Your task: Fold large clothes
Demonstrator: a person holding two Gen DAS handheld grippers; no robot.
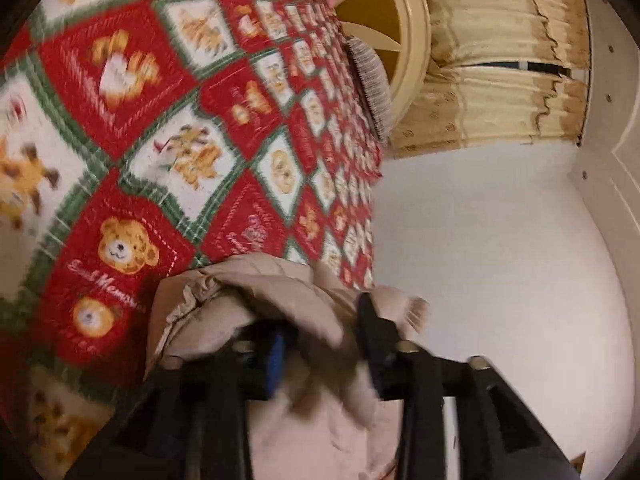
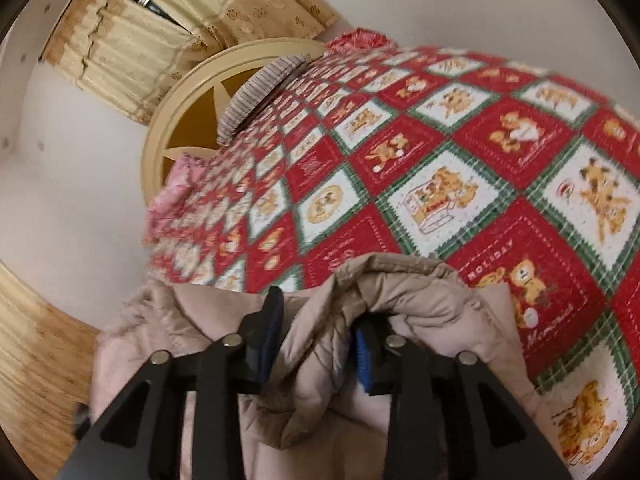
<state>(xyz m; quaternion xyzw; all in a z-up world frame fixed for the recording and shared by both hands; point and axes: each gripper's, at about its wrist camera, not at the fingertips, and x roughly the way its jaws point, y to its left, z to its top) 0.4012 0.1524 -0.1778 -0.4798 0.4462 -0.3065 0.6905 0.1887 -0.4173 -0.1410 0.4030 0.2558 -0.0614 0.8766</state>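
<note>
Red-and-white bear-print blanket [image 1: 168, 128] covered the bed, cream curtains [image 2: 132, 48] hanging beyond. At six o'clock in both views lay the beige padded coat [image 2: 400, 292], bunched on the blanket's near edge. Left gripper [image 1: 320, 340] stood parted with coat fabric between its fingers; right gripper [image 2: 316, 332] likewise, jaws apart around a fold, not pinching.

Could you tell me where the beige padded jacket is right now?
The beige padded jacket lies at the near edge of the teddy-bear blanket, bunched between the right tongs and, in the left wrist view, the left tongs.
</note>
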